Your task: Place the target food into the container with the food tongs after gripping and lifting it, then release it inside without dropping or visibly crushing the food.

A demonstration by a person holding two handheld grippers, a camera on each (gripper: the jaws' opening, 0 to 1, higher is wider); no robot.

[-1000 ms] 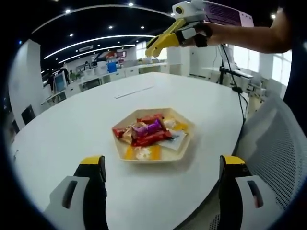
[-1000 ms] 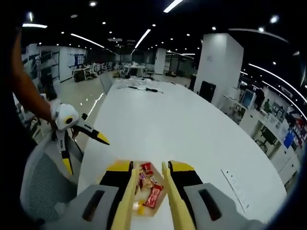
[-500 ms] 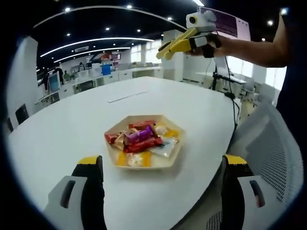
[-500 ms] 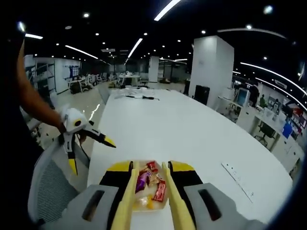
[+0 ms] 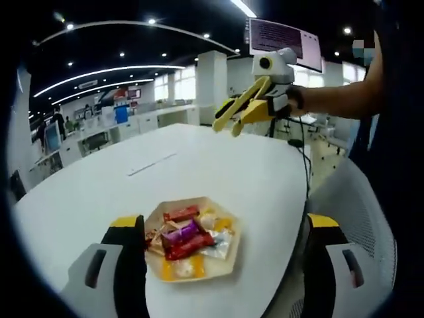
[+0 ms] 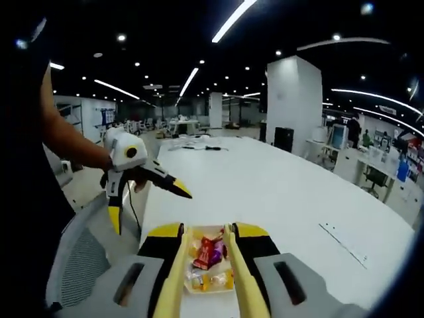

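On the white table, near its edge, one hexagonal tray holds a heap of wrapped candies, too piled to count. In your left gripper view it lies between your left tongs, spread wide, nearer the left jaw. Your right tongs, narrowly parted and holding nothing, frame the tray from above. A mesh chair stands just beside the table.

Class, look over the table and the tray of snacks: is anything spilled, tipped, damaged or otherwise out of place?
Nothing stands out. The tray sits flat near the edge of the white table, and the wrapped snacks lie heaped inside it, none spilled onto the table.
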